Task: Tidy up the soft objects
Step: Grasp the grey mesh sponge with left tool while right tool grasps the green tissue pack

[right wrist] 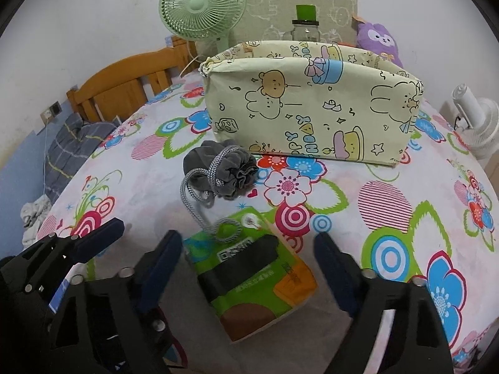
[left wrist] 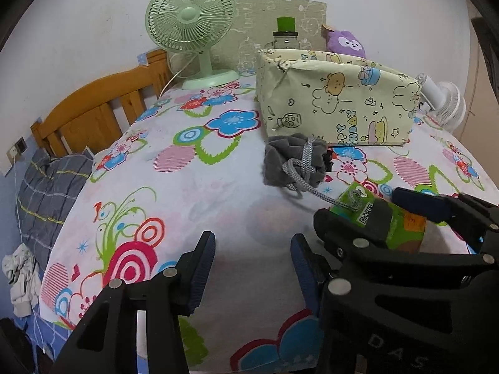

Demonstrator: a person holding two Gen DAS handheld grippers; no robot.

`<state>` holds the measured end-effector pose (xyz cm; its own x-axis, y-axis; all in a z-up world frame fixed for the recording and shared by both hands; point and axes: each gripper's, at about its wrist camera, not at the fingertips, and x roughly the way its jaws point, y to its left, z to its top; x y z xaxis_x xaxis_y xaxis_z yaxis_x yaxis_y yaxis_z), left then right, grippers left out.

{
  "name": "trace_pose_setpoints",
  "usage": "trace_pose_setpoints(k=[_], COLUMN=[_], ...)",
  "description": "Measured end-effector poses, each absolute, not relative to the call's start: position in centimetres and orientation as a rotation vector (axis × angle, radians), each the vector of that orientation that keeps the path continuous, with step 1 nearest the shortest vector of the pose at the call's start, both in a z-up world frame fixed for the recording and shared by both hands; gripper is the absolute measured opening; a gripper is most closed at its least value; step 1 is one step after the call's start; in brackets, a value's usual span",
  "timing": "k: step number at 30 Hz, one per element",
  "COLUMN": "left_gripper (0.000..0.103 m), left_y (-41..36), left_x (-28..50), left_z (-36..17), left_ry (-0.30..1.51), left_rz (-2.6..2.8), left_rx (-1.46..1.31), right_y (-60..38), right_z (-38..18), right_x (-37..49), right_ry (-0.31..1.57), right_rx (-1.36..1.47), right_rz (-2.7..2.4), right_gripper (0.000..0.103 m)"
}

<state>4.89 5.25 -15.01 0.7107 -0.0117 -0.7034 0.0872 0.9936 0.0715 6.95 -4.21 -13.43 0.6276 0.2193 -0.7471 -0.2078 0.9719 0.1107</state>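
A green tissue pack (right wrist: 252,275) lies on the flowered bedsheet, between the open fingers of my right gripper (right wrist: 249,268), which straddles it without touching. A grey drawstring pouch (right wrist: 223,168) lies just beyond, its cord end resting on the pack. A pale yellow cartoon-print box (right wrist: 312,106) stands open-topped behind them. In the left wrist view the pouch (left wrist: 293,162) sits in front of the box (left wrist: 336,103), and the pack (left wrist: 402,224) is partly hidden by the right gripper (left wrist: 374,215). My left gripper (left wrist: 252,265) is open and empty over bare sheet.
A green desk fan (right wrist: 202,9), a jar with a green lid (right wrist: 305,25) and a purple plush (right wrist: 379,42) stand behind the box. A white fan (right wrist: 477,121) is at the right. A wooden headboard (left wrist: 93,112) and grey plaid bedding (left wrist: 46,180) lie left.
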Motion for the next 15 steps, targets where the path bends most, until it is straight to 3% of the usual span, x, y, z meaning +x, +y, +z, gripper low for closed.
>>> trace_pose_setpoints(k=[8,15], left_gripper=[0.052,0.053], left_y=[4.0,2.5], left_x=[5.9,7.5], left_z=[-14.8,-14.6], left_ry=[0.787,0.779], left_rz=[-0.091,-0.109], left_rx=[0.094,0.103], right_y=[-5.4,-7.3], right_z=[-13.2,-12.9], right_x=[7.4,8.4], right_ry=[0.86,0.858], right_rx=[0.032,0.064], right_rz=[0.221,0.16], right_gripper=[0.055,0.051])
